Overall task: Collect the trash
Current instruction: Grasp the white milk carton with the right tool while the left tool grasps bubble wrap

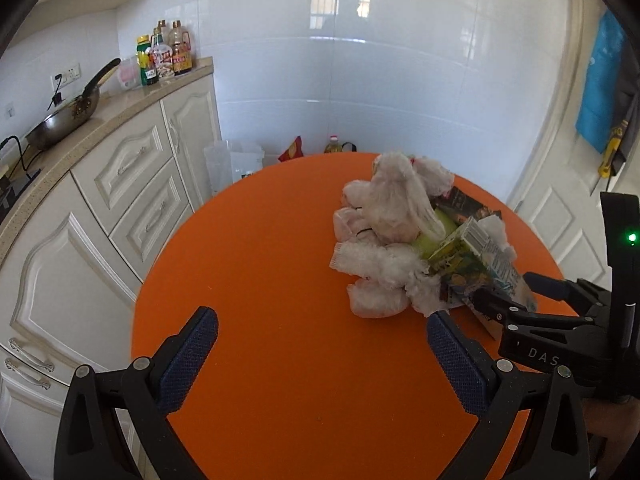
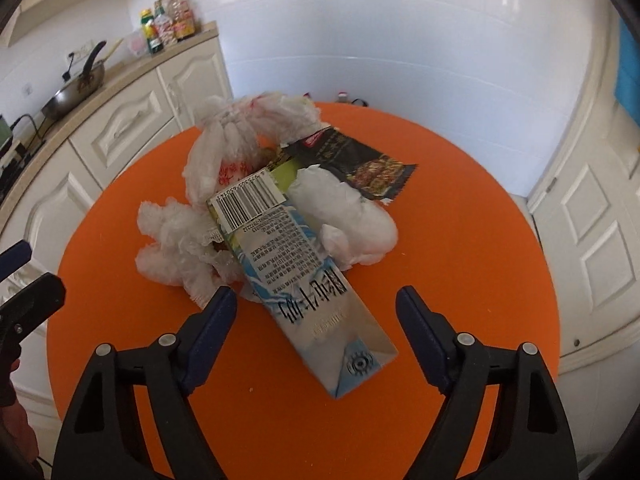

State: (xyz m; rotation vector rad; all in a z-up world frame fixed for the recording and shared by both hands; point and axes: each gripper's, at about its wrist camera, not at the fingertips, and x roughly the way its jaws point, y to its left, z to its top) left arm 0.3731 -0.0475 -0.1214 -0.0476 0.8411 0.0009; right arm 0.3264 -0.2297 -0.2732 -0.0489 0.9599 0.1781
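A heap of trash lies on a round orange table [image 1: 248, 264] [image 2: 472, 240]. It holds crumpled white plastic bags [image 1: 394, 200] [image 2: 224, 148], a flattened milk carton with a barcode [image 2: 304, 276] [image 1: 472, 256], a dark snack wrapper [image 2: 360, 160] [image 1: 464, 202] and a white wad [image 2: 348, 216]. My left gripper [image 1: 322, 328] is open and empty, above the table left of the heap. My right gripper [image 2: 316, 308] is open, its jaws either side of the carton's near end, not touching. It also shows in the left wrist view [image 1: 516, 292].
Cream kitchen cabinets [image 1: 120, 184] with a counter stand left of the table, bearing a pan [image 1: 68, 116] and sauce bottles [image 1: 164, 54]. A clear plastic bin [image 1: 232, 164], a red bag and an oil bottle [image 1: 334, 144] sit on the floor behind. A white door [image 1: 560, 184] is at right.
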